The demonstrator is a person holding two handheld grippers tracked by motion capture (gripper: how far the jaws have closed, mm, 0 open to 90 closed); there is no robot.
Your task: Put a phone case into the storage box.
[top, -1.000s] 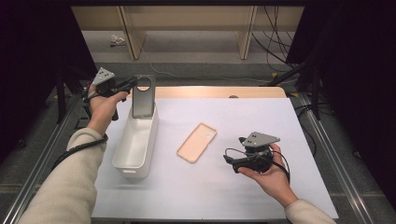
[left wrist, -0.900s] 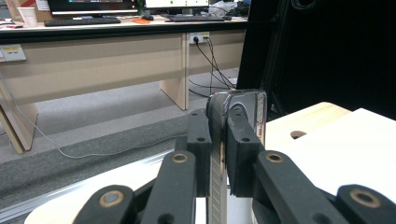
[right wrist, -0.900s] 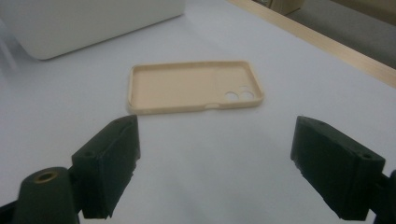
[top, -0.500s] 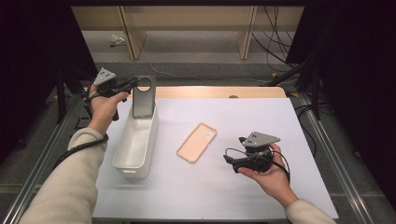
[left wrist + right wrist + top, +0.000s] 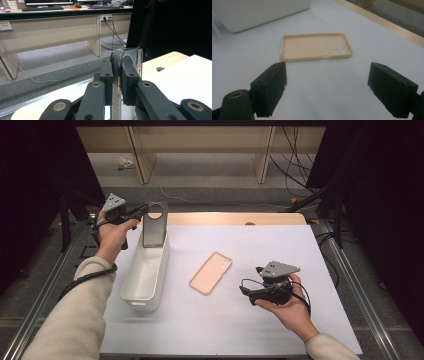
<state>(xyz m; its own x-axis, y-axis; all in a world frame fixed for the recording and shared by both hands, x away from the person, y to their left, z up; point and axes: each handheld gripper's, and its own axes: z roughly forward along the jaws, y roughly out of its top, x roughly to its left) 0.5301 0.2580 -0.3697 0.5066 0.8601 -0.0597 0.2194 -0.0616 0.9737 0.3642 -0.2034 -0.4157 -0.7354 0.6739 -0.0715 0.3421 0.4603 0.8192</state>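
My left gripper (image 5: 141, 211) is shut on the upper edge of a clear grey phone case (image 5: 153, 225), which hangs upright over the far end of a white bin (image 5: 145, 275). In the left gripper view the case (image 5: 130, 58) stands edge-on between the pressed pads, gripper (image 5: 117, 75). A beige phone case (image 5: 210, 272) lies open side up on the white table, between the bin and my right gripper (image 5: 245, 291). In the right gripper view the gripper (image 5: 334, 87) is open, with the beige case (image 5: 314, 46) lying a little beyond its jaws.
The white table surface (image 5: 250, 245) has a wooden strip (image 5: 235, 218) along its far edge. Metal rails run along both sides. Desk legs and cables (image 5: 295, 160) stand on the floor beyond. A corner of the white bin (image 5: 259, 11) shows past the beige case.
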